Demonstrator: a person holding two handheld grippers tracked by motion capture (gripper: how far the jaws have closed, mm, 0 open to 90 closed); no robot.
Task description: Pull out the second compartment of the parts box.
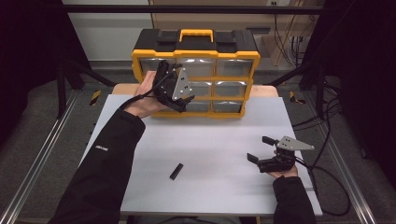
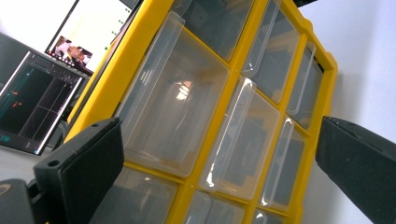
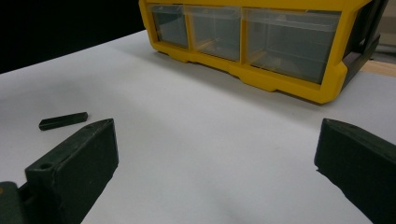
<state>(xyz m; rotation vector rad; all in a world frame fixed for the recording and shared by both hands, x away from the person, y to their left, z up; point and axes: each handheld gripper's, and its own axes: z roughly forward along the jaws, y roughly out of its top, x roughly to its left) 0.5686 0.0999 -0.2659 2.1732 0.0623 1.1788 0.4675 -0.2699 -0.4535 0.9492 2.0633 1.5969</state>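
Observation:
A yellow and black drawer cabinet [image 1: 195, 54] with clear drawers stands at the back of the white table top [image 1: 215, 135]. My left gripper [image 1: 173, 87] is held up right in front of its left drawers, open and holding nothing. In the left gripper view the left gripper [image 2: 215, 140] frames a clear drawer [image 2: 173, 107] in the yellow frame [image 2: 123, 60], close but apart. My right gripper [image 1: 259, 148] rests low at the table's right, open and empty. A small black bar [image 1: 176, 171] lies flat near the front middle. In the right gripper view the right gripper [image 3: 217, 135] points toward the cabinet [image 3: 261, 79], with the bar [image 3: 63, 121] at left.
Cables [image 1: 327, 177] trail off the table's right side. Metal rails [image 1: 42, 154] run along both sides below the table. A lit monitor [image 2: 37, 102] stands behind the cabinet in the left gripper view.

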